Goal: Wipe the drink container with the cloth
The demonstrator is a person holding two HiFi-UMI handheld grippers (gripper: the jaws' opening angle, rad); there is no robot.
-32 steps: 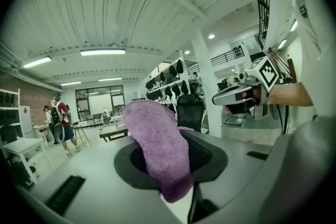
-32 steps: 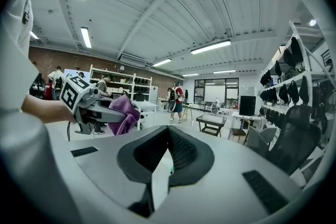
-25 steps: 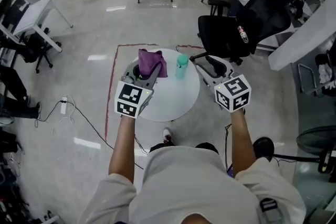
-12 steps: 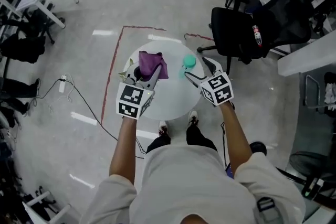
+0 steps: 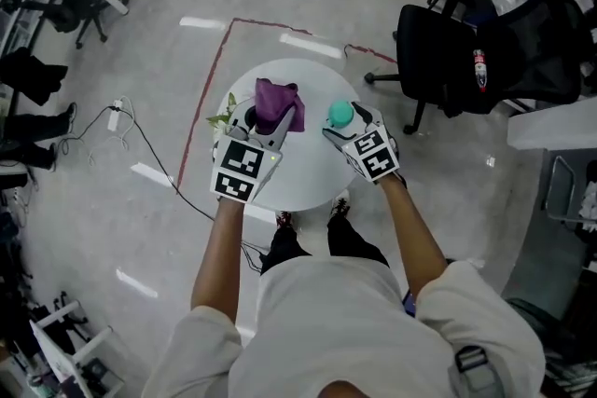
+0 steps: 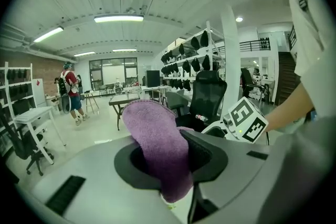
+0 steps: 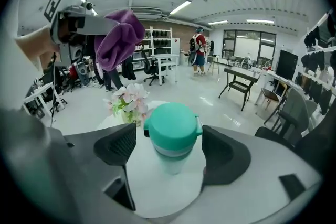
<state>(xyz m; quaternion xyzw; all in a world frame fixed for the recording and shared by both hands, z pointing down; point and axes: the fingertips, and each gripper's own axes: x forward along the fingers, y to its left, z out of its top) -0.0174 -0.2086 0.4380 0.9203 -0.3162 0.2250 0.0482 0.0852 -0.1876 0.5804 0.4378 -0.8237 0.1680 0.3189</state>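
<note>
Jaws, right gripper [image 7: 170, 148]: opening, spread to either side of the drink container [image 7: 173, 134] with a gap at both pads, nothing gripped. Jaws, left gripper [image 6: 170, 160]: clenched on the purple cloth [image 6: 156, 139], which is held up above the table with its free end flopped over. Drink container: stands upright on the right side of the round white table [image 5: 303, 177], teal lid over a pale translucent body. Probably light, rigid plastic, smooth and likely slippery, and easily tipped since it is tall for its base. Best taken round the body below the lid, squarely from both sides. Cloth: soft, fluffy, limp, and should wrap readily round the container. Surface: small, smooth, white, with little spare room; a small bunch of pale flowers [image 7: 127, 99] stands at its left edge, across from the container. Room: glossy pale floor, red tape line [image 5: 201, 121] round the table, black office chair [image 5: 485, 51] to the right, desks and people farther off.
</note>
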